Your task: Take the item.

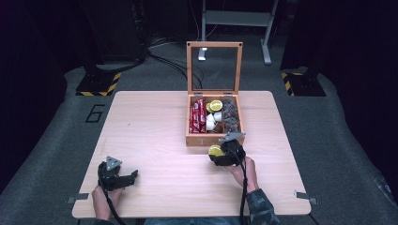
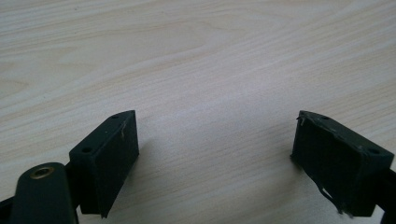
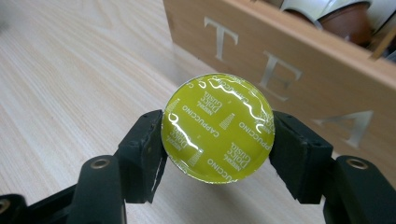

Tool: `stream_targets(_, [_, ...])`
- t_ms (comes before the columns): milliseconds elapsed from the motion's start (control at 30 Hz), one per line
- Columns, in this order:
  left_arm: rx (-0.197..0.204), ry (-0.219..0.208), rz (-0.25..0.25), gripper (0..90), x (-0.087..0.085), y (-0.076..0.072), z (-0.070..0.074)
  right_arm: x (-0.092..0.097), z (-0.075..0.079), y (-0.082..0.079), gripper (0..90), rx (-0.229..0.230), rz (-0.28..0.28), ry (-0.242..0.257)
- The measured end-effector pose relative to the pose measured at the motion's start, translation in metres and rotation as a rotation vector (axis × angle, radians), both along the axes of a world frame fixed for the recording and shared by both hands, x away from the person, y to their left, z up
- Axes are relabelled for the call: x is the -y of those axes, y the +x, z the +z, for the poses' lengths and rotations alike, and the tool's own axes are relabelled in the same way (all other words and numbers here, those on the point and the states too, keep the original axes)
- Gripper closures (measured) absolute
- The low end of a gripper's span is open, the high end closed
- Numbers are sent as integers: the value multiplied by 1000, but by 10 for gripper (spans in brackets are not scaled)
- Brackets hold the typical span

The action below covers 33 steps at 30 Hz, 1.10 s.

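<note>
Left gripper (image 1: 123, 179) rests at seven o'clock on the desk (image 1: 155, 140), fingers spread. Right gripper (image 3: 217, 149) pinches a yellow cappuccino capsule (image 3: 218, 127) just before the wooden tea box (image 1: 202, 139) at twelve. Likely next: set the capsule down, then release.

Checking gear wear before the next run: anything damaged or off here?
Yes. In the left gripper view, the left gripper has a ragged pad: its black facing is torn and peeling along the lower edge. The right gripper grips the yellow capsule squarely; the wooden box looks tidy.
</note>
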<state>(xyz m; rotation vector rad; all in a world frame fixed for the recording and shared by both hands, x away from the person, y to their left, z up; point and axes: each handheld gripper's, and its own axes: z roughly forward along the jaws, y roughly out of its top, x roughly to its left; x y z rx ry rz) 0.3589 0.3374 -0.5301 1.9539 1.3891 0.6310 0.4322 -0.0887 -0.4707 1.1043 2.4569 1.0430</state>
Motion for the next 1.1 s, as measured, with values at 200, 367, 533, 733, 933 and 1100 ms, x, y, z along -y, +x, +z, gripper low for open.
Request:
stream_targets(200, [1,-1,1,141,0,0,0,-5,-14,-3,376,-29,0,-13])
stream_targets(367, [-1,-3,-3,141,0,0,0,-7,-22,-3,375,-50,6,-33])
stream_targets(533, [3,-3,0,141,0,0,0,-6,-25,-3,375,-55,5,-35])
stream_targets(733, [-2,-3,-3,141,0,0,0,-10,-25,-3,362,-52,-20,-44])
stream_targets(933, [0,-3,-3,141,0,0,0,-11,-27,-2,198,-56,-18,-48])
stream_targets(1100, [5,-4,3,142,0,0,0,-7,-25,-5,138,-46,-7,-43])
